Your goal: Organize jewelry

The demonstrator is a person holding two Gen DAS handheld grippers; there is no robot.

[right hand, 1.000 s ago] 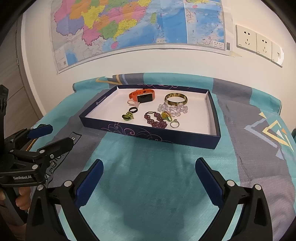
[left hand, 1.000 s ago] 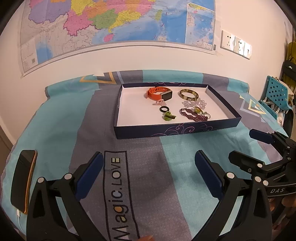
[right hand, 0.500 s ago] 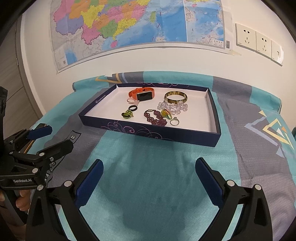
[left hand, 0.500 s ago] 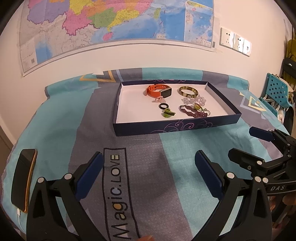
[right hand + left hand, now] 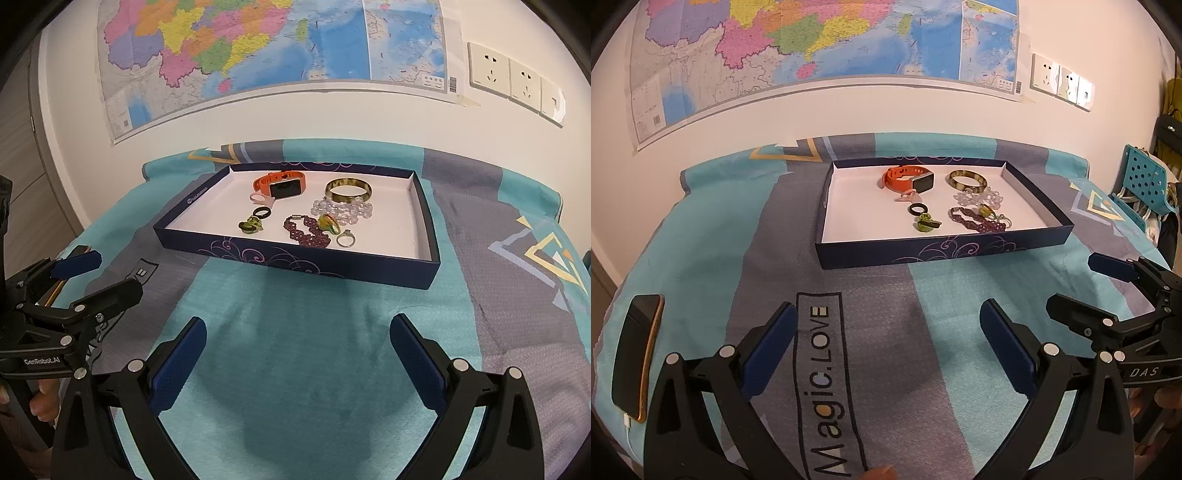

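A: Where is the jewelry point(image 5: 314, 214) kept?

B: In the tray point(image 5: 295, 260). Both the left gripper point(image 5: 886, 339) and right gripper point(image 5: 297, 345) are held spread, empty.

A: Handling?

B: Light, slippery; the bangle point(image 5: 348, 189) is best pinched across its rim (likely brittle).

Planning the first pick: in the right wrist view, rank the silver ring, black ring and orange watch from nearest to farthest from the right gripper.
From the right gripper:
1. Silver ring, near the tray's front wall, right of centre.
2. Black ring, mid-tray, left.
3. Orange watch, by the back wall.
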